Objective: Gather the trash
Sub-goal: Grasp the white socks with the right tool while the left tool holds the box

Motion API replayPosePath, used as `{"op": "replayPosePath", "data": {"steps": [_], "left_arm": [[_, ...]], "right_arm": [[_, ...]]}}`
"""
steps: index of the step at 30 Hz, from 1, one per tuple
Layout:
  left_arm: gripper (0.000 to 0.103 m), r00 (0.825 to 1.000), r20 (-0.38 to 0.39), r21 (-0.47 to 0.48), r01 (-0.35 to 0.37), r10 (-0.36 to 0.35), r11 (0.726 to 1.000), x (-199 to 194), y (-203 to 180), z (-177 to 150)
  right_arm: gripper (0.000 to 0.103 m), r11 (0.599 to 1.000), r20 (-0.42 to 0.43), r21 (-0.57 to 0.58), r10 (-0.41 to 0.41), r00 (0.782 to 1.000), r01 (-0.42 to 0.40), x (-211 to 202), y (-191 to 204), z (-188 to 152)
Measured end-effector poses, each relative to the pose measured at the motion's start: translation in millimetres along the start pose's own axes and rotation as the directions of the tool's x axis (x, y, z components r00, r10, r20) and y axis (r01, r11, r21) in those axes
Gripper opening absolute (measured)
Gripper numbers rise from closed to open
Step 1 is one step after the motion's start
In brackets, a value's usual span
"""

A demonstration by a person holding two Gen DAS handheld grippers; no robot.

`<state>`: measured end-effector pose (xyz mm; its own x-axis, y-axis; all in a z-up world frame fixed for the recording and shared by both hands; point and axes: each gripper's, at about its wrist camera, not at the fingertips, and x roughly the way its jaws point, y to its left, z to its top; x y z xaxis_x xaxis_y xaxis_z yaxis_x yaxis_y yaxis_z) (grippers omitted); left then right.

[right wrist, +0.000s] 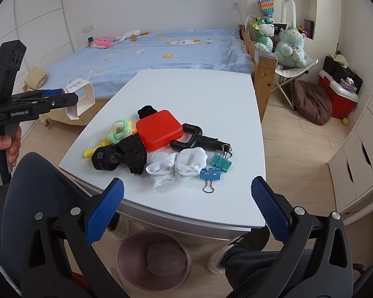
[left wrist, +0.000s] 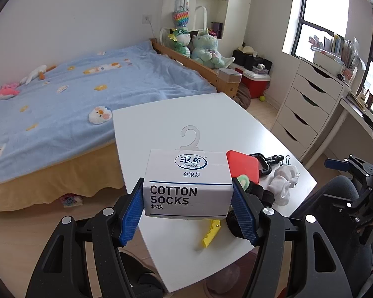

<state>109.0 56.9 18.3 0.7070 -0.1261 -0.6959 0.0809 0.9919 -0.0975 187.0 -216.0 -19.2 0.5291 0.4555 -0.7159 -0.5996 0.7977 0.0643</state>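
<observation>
A white cardboard "COTTON SOCKS" box (left wrist: 189,168) with a clear plastic hook is held up off the table, and my left gripper (left wrist: 187,193) is shut on its two sides. In the right wrist view that box (right wrist: 80,99) hangs past the table's left edge, in front of the bed. My right gripper (right wrist: 186,186) stands open over the near edge of the white table (right wrist: 191,92), with nothing between its fingers. A see-through bin (right wrist: 126,253) with a crumpled lump inside sits on the floor under the table's near edge.
On the table lie a red case (right wrist: 159,129), a black handled tool (right wrist: 199,139), white socks (right wrist: 179,166), black socks (right wrist: 121,156), green loops (right wrist: 119,129), a yellow clip (right wrist: 92,151) and two binder clips (right wrist: 210,173). The bed (right wrist: 161,52) is behind, white drawers (right wrist: 360,154) to the right.
</observation>
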Motion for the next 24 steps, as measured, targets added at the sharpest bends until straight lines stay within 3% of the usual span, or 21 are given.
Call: {"op": "replayPosePath", "data": {"steps": [7,9,11,24], "left_arm": [[0.065,1.0,0.022,0.011,0.0,0.0,1.0,-9,-9,-11],[0.065,1.0,0.027,0.007,0.006,-0.006,1.0,-11,-10,-14],[0.065,0.999,0.031,0.007,0.012,-0.012,1.0,-13,-11,-17],[0.065,0.999,0.033,0.001,0.037,-0.037,0.999,-16,-20,-33]], "right_arm": [[0.097,1.0,-0.021,-0.007,0.011,1.0,-0.011,20,-1,11],[0.083,1.0,-0.029,-0.004,0.014,0.999,-0.014,26,-2,12],[0.081,1.0,-0.038,0.008,0.022,0.999,-0.022,32,-4,12],[0.047,0.997,-0.078,0.055,0.062,0.995,-0.058,49,-9,13]]}}
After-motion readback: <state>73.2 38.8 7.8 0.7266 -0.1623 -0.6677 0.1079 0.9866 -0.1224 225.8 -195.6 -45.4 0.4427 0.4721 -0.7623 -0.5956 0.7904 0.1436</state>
